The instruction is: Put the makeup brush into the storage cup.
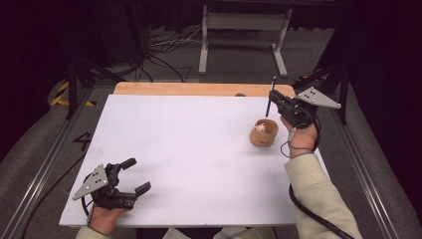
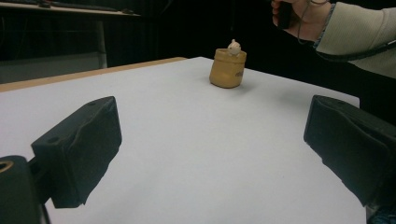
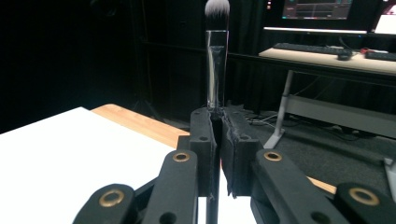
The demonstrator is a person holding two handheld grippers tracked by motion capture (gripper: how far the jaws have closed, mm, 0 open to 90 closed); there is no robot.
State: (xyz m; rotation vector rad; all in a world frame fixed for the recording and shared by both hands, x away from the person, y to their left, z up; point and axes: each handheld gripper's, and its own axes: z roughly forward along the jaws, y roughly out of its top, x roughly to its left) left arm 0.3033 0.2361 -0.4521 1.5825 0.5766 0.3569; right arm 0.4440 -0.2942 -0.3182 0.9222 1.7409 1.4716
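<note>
The right gripper [image 1: 274, 99] is holding a makeup brush [image 3: 216, 56] upright, its jaws pressed together on the dark handle so that the clear ferrule and pale bristle tip are rising straight above them in the right gripper view, while the lower end of the handle is hanging down between the two jaws. A small wooden cup [image 1: 263, 133] with a little pale figure peeking over its rim is standing on the white tabletop [image 1: 189, 149], just below and a little to the side of those jaws in the high view, apart from the brush. The left gripper [image 1: 133, 175] is resting near the person's edge of the tabletop, its jaws spread wide with nothing between them, the cup [image 2: 227, 68] sitting far ahead of them. The step in hand looks to me like getting the brush into the cup; doing it well would mean keeping the pinch firm, centring the handle's lower end over the opening beside the figure, and lowering straight down so the light cup is not tipping.
</note>
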